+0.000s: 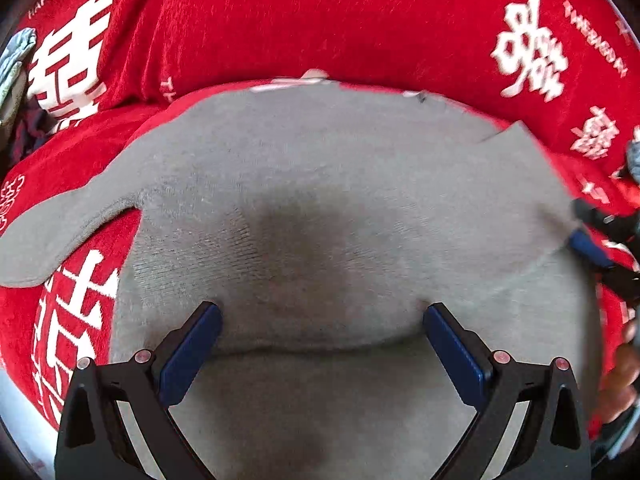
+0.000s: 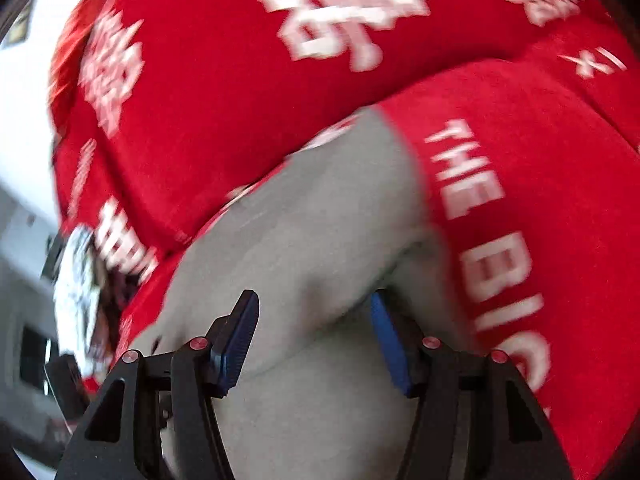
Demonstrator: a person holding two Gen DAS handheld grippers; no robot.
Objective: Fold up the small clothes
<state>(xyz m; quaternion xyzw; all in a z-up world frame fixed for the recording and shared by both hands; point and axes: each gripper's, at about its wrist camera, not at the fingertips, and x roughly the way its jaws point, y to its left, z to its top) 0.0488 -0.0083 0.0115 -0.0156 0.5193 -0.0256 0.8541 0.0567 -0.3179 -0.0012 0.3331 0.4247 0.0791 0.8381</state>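
A grey garment (image 1: 320, 200) lies spread on a red blanket (image 1: 320, 20) with white characters. A fold of it bulges between the fingers of my left gripper (image 1: 322, 312), whose jaws stand wide apart over the cloth. A sleeve (image 1: 60, 232) trails off to the left. In the right wrist view the same grey garment (image 2: 320, 220) is blurred, and a raised ridge of it sits between the open fingers of my right gripper (image 2: 314, 304). The right gripper also shows at the right edge of the left wrist view (image 1: 592, 240), at the garment's edge.
The red blanket (image 2: 220, 100) covers the whole surface under the garment. A patterned grey cloth (image 1: 16, 60) lies at the far left. A white patterned object (image 2: 76, 280) and a pale room show at the left of the right wrist view.
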